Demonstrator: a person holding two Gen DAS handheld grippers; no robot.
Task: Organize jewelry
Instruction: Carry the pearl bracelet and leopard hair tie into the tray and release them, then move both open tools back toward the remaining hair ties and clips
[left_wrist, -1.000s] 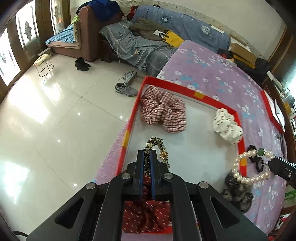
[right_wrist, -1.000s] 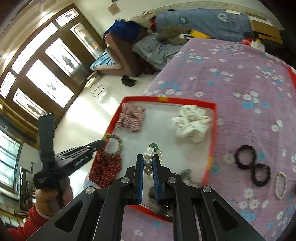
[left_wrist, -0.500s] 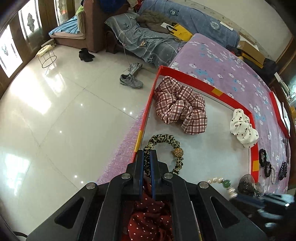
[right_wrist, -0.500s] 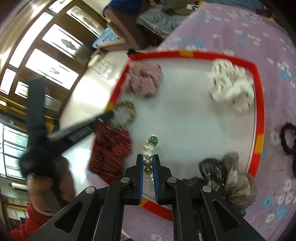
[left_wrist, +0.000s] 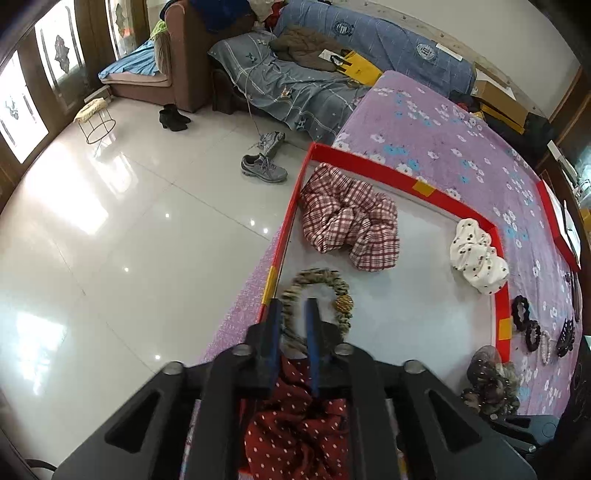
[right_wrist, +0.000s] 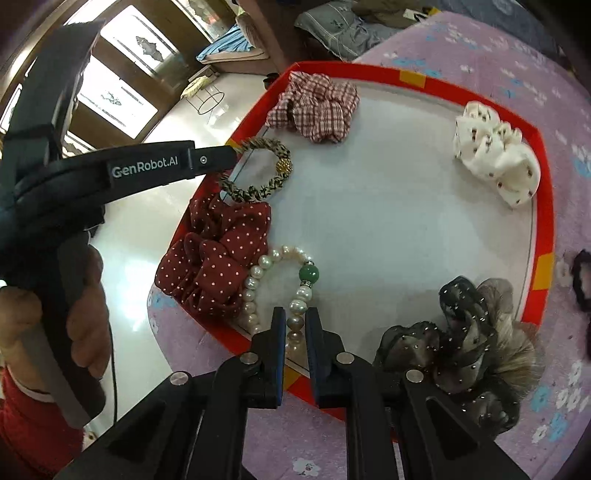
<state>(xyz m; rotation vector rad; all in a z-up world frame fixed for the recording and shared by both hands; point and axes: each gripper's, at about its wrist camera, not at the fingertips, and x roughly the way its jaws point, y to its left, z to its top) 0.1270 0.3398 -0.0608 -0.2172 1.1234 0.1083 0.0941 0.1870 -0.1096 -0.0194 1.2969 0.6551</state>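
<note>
While the right gripper (right_wrist: 295, 325) fingers pinch the pearl bracelet (right_wrist: 275, 284) at the tray's (right_wrist: 543, 206) near edge, the left gripper (left_wrist: 293, 314) fingers clasp the leopard-print hair tie (left_wrist: 321, 291) at its left edge.

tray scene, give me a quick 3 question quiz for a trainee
1. True or false: the right tool has pearls of the pearl bracelet between its fingers.
2. Which item does the left tool straddle? A) plaid scrunchie B) leopard hair tie C) white scrunchie
3. Fill in: in the right wrist view the bracelet lies in the tray beside the dark red ____ scrunchie.

Key:
1. True.
2. B, the leopard hair tie with the gold bead; the plaid scrunchie and white scrunchie lie apart, farther up the tray.
3. Polka-dot; the red scrunchie touches the pearls.
</note>
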